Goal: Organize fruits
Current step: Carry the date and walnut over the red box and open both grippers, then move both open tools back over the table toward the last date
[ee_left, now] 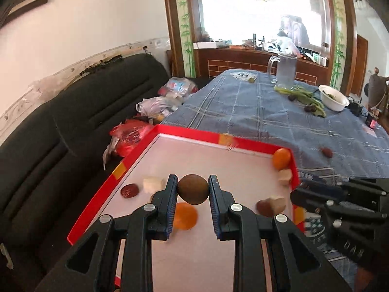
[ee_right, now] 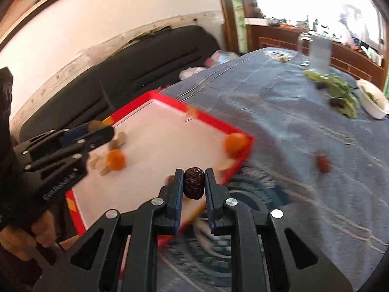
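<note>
A red-rimmed tray [ee_left: 187, 131] with a white floor lies on the blue checked cloth. My left gripper [ee_left: 192, 189] is shut on a round brown fruit [ee_left: 193, 189], held above the tray's floor. On that floor lie an orange [ee_left: 281, 158] in the far right corner, another orange [ee_left: 185, 216], a red date [ee_left: 129, 190] and pale pieces [ee_left: 152, 184]. My right gripper [ee_right: 193, 185] is shut on a dark wrinkled date [ee_right: 193, 185] over the tray's [ee_right: 73, 206] near right edge. The left gripper [ee_right: 102, 131] shows at the left of the right wrist view, a hand under it.
A loose red date [ee_left: 326, 152] lies on the cloth [ee_left: 243, 112] right of the tray. Farther back stand a glass jug [ee_left: 287, 69], green leaves [ee_left: 308, 98] with dark fruits and a white bowl [ee_left: 333, 100]. A dark sofa [ee_left: 73, 112] with plastic bags [ee_left: 155, 104] runs along the left.
</note>
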`<state>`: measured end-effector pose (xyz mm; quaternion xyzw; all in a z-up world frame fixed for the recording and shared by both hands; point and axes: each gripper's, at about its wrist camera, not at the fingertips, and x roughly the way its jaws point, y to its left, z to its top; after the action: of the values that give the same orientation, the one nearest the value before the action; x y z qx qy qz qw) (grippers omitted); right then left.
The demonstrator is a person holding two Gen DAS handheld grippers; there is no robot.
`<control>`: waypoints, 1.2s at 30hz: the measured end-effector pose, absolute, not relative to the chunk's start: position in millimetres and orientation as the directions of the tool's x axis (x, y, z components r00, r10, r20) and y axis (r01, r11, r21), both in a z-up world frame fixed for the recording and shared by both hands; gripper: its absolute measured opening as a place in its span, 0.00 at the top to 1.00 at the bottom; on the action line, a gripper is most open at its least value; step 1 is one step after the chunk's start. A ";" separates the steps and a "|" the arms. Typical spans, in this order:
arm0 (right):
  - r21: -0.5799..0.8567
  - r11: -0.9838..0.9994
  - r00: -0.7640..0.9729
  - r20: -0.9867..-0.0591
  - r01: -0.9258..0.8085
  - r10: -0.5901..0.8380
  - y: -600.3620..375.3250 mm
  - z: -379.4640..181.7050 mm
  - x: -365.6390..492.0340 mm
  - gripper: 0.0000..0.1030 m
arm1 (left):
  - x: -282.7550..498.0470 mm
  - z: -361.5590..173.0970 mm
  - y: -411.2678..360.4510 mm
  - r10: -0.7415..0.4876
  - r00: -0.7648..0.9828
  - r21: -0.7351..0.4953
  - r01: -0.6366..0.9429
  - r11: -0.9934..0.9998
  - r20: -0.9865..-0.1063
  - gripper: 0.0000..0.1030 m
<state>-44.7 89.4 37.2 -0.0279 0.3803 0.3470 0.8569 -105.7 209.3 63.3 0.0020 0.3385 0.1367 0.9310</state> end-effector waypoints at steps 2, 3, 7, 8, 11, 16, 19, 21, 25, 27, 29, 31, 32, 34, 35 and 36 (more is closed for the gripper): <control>0.216 0.751 0.459 -0.677 -0.624 0.576 98.4 31.7 -47.1 0.81 | -107.1 61.7 215.8 0.264 0.735 0.096 -0.263 0.960 -0.625 0.76; 0.214 0.750 0.455 -0.681 -0.626 0.574 102.6 29.8 -48.6 0.81 | -108.8 61.2 218.1 0.269 0.735 0.097 -0.268 0.958 -0.622 0.76; 0.199 0.751 0.456 -0.688 -0.629 0.565 113.6 26.4 -55.1 0.81 | -112.3 57.8 225.4 0.280 0.736 0.100 -0.280 0.955 -0.616 0.76; 0.199 0.751 0.455 -0.689 -0.630 0.564 116.3 26.0 -55.6 0.81 | -112.3 56.9 227.5 0.281 0.736 0.098 -0.283 0.954 -0.616 0.76; 0.199 0.752 0.455 -0.691 -0.628 0.562 120.2 26.9 -57.8 0.81 | -112.5 54.4 231.6 0.285 0.734 0.096 -0.289 0.952 -0.616 0.76; 0.185 0.745 0.444 -0.702 -0.641 0.557 133.1 25.4 -61.6 0.81 | -111.5 49.6 237.9 0.288 0.727 0.094 -0.296 0.951 -0.624 0.76; 0.176 0.743 0.440 -0.709 -0.645 0.551 139.3 22.3 -61.4 0.81 | -112.2 46.5 242.8 0.288 0.722 0.091 -0.299 0.950 -0.630 0.76; 0.172 0.742 0.436 -0.715 -0.648 0.546 143.1 19.8 -61.5 0.81 | -111.7 44.9 244.7 0.289 0.718 0.092 -0.300 0.949 -0.633 0.76; 0.161 0.741 0.428 -0.729 -0.652 0.535 148.8 14.9 -60.1 0.81 | -110.1 42.1 247.8 0.292 0.709 0.095 -0.305 0.948 -0.642 0.76; 0.158 0.743 0.427 -0.733 -0.651 0.530 150.1 13.2 -58.7 0.81 | -109.9 40.4 248.8 0.297 0.704 0.101 -0.307 0.946 -0.645 0.76; 0.161 0.744 0.422 -0.738 -0.648 0.527 150.3 11.7 -56.6 0.81 | -109.3 39.3 249.7 0.304 0.698 0.106 -0.312 0.944 -0.648 0.76; 0.166 0.746 0.420 -0.738 -0.645 0.528 150.1 10.8 -55.3 0.81 | -109.1 38.7 248.8 0.317 0.694 0.119 -0.318 0.940 -0.646 0.76; 0.165 0.747 0.421 -0.739 -0.644 0.526 150.4 10.8 -54.7 0.81 | -108.6 38.3 247.5 0.327 0.689 0.129 -0.324 0.937 -0.647 0.75; 0.160 0.744 0.420 -0.741 -0.648 0.525 151.0 10.7 -55.1 0.81 | -108.8 38.9 246.6 0.338 0.687 0.137 -0.331 0.934 -0.643 0.57; 0.158 0.744 0.419 -0.742 -0.649 0.523 150.9 10.7 -55.3 0.81 | -109.9 40.2 245.9 0.351 0.690 0.148 -0.338 0.929 -0.633 0.54; 0.160 0.741 0.414 -0.744 -0.652 0.524 150.6 11.0 -55.1 0.81 | -110.8 41.8 244.8 0.366 0.691 0.159 -0.346 0.925 -0.623 0.49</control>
<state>-55.1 150.6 11.0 -0.0775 0.4119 0.3513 0.8372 -110.8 244.8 41.8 0.0146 0.3420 0.1934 0.9195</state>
